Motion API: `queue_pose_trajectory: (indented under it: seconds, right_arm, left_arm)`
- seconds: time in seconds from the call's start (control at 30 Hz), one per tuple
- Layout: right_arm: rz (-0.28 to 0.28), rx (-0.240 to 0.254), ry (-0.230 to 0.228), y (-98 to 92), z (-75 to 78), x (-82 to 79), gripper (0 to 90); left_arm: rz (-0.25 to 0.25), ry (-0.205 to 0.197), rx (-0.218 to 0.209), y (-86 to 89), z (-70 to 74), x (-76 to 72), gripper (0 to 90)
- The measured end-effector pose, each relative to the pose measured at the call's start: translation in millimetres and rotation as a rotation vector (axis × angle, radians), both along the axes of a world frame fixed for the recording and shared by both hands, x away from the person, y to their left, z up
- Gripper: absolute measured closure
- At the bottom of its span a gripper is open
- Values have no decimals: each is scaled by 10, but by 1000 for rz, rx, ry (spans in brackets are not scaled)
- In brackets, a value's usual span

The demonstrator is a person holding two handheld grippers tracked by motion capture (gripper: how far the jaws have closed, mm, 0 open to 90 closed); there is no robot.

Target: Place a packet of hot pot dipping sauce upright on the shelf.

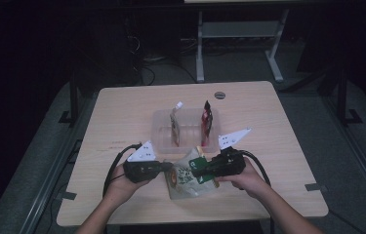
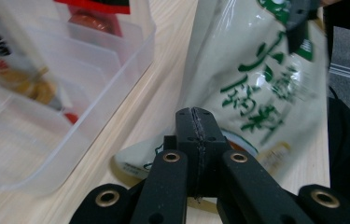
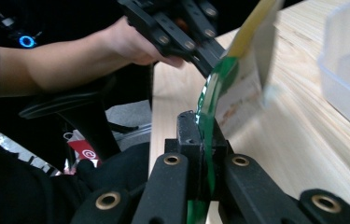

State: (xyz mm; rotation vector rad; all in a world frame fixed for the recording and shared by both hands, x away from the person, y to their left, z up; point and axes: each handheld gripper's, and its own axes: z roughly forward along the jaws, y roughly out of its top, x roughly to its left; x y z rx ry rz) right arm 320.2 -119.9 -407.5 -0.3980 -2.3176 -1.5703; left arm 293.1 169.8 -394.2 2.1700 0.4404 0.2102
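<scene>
Snack bag [image 1: 186, 176] pinched from both sides above table [image 1: 122, 112]. Left gripper [image 1: 167, 166] clamped tight on bag's left edge; right gripper [image 1: 195, 172] clamped tight on green right edge [image 3: 207, 121]. Bag stretched between fingertips, clear tray [image 1: 163, 124] with two packets just beyond.

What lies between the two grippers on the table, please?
The green-and-white snack bag, in the high view. The left gripper is shut on one edge and the right gripper on the other, just in front of the clear tray.
</scene>
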Motion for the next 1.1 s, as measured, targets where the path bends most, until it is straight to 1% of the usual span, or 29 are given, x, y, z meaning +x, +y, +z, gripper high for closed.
queue_pose_trajectory:
  seconds: [0.13, 0.23, 0.3, 0.37, 0.4, 0.47, 0.5, 0.63, 0.73, 0.8, 0.9, 0.93, 0.97, 1.0, 1.03, 1.07, 1.1]
  right_arm:
    - [28, 20, -15, 58, 54, -49, 900]
    - [34, 16, -23, 105, 79, -86, 900]
    - [34, 11, -27, 106, 83, -91, 900]
    - [30, 3, -40, 97, 85, -90, 900]
    - [28, 6, -41, 88, 84, -86, 900]
    - [23, 6, -43, 65, 93, -78, 900]
    - [17, 16, -43, 50, 102, -72, 900]
    - [6, 23, -55, 37, 134, -86, 900]
    - [4, 24, -58, 26, 148, -87, 900]
    - [-1, 28, -66, 4, 167, -76, 900]
    - [-21, 24, -88, -17, 212, -83, 900]
    - [-25, 25, -89, -24, 228, -81, 900]
    - [-31, 15, -103, -42, 266, -67, 900]
    - [-31, 15, -103, -42, 266, -67, 900]
    - [-34, 19, -107, -45, 280, -63, 900]
    - [-38, 24, -105, -47, 299, -61, 900]
    - [-50, 27, -120, -49, 329, -51, 900]
  left_arm:
    - [-25, 10, 6, -144, -42, 11, 897]
    - [-59, 16, 15, -259, -63, 5, 897]
    - [-76, 12, 23, -340, -80, -6, 897]
    - [-86, 13, 28, -385, -96, -16, 896]
    - [-88, 18, 32, -388, -102, -23, 896]
    - [-83, 19, 26, -368, -100, -15, 897]
    - [-80, 21, 21, -353, -93, -8, 897]
    - [-75, 41, -13, -321, -76, 15, 897]
    - [-77, 37, -9, -312, -64, 12, 897]
    - [-69, 38, -13, -282, -51, 8, 897]
    - [-59, 44, -23, -201, -31, 14, 897]
    - [-55, 45, -21, -179, -27, 13, 896]
    - [-47, 47, -22, -142, -26, 11, 896]
    - [-41, 49, -22, -117, -26, 10, 896]
    - [-30, 58, -34, -87, -32, 5, 895]
    - [-21, 68, -31, -47, -38, -1, 872]
    - [-16, 71, -27, -20, -45, -7, 817]
